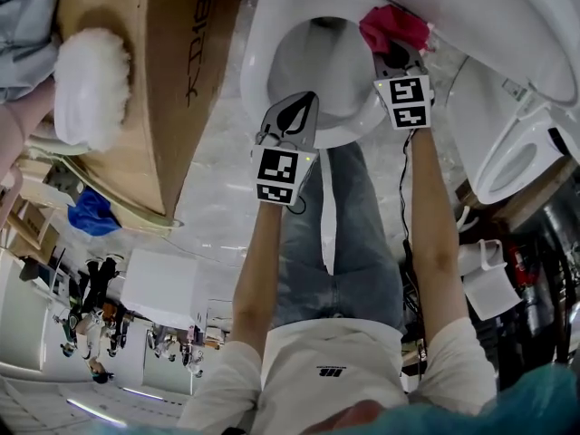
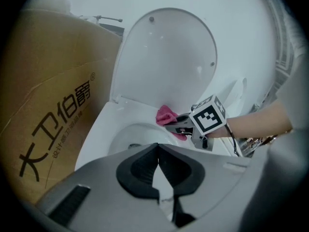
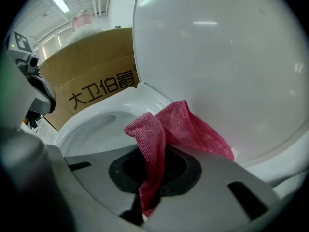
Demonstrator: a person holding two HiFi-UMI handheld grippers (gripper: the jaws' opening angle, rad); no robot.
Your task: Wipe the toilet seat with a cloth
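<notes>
A white toilet [image 1: 263, 39] has its lid [image 2: 164, 57] raised. My right gripper [image 1: 399, 57] is shut on a pink cloth [image 1: 394, 27] at the far right part of the rim, close to the lid hinge. In the right gripper view the cloth [image 3: 178, 129] bunches out of the right gripper [image 3: 154, 170] and rests against the rim [image 3: 145, 100] below the lid [image 3: 217, 57]. My left gripper [image 1: 288, 120] hovers over the near rim, shut with nothing in it. In its own view the left gripper [image 2: 157, 149] looks at the bowl, the cloth [image 2: 166, 114] and the right gripper [image 2: 176, 124].
A big cardboard box [image 1: 172, 80] stands close on the toilet's left, also the cardboard box [image 2: 48, 105] in the left gripper view, with a white fluffy thing [image 1: 91, 84] on it. A second toilet [image 1: 521, 152] stands to the right. The person's legs [image 1: 353, 234] are in front of the bowl.
</notes>
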